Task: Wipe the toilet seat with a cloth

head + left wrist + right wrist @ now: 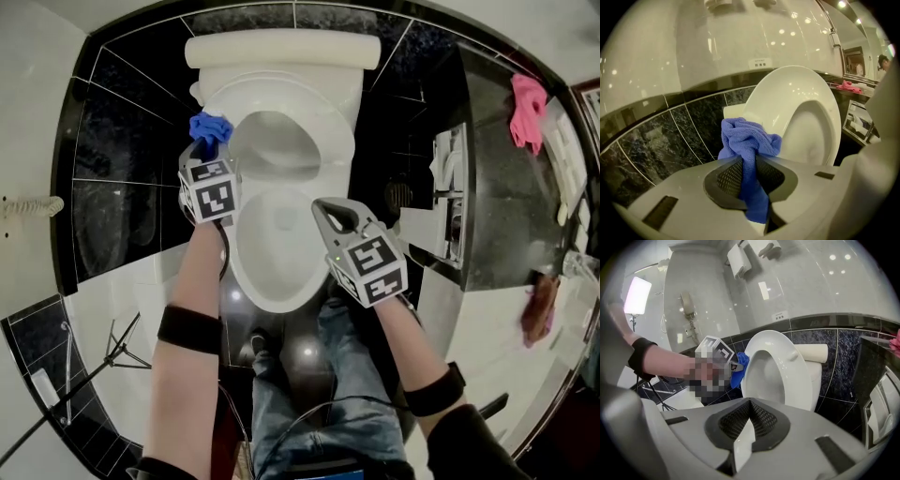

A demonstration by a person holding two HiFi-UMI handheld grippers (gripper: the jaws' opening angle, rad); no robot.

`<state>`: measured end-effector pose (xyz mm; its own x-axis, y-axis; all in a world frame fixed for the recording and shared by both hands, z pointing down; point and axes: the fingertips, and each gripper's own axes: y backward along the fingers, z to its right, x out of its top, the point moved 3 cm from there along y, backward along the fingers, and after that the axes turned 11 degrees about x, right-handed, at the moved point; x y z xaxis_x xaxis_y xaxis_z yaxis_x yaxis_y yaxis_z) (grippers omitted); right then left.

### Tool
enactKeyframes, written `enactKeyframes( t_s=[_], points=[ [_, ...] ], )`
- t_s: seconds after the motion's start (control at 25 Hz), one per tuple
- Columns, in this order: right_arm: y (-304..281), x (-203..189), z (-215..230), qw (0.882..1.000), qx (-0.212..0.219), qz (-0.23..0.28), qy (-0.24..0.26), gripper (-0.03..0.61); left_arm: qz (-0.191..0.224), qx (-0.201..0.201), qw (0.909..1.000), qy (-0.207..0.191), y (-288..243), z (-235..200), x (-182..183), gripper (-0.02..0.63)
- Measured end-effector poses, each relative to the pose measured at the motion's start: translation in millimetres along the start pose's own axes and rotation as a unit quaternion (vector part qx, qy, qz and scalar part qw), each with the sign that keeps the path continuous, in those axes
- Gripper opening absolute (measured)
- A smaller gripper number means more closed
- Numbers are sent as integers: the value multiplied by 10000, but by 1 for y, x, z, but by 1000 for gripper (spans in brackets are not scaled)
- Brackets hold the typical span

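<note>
Left gripper grasped the blue cloth beside the raised toilet seat; right gripper, clenched empty, hung before that seat.

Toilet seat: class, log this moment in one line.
left gripper: shut on cloth | right gripper: shut, empty | seat: raised

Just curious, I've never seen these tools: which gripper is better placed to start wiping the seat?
Left. The left gripper is shut on the cloth, close beside the raised seat; the right gripper is shut and empty.
</note>
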<state>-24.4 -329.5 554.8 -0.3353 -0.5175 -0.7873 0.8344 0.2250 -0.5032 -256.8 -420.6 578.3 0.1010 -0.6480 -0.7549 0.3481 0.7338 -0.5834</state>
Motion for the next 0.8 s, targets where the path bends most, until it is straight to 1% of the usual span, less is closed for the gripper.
enactKeyframes(
  t_s=[0.2,0.4,0.6,0.8],
  points=[
    [-13,-21,2,9999,-124,76,32,17,19,54,10000,65,-16,-6,-35,67],
    [-23,-53,0,9995,-286,166,11,17,-74,4,9999,116,-33,-2,-83,66],
    [-40,-89,-7,9989,-434,163,-32,17,-127,-358,9992,141,-51,18,-125,66],
    [-51,-115,-17,9985,-516,186,-45,17,-239,-534,9983,77,-61,35,-161,66]
  ],
)
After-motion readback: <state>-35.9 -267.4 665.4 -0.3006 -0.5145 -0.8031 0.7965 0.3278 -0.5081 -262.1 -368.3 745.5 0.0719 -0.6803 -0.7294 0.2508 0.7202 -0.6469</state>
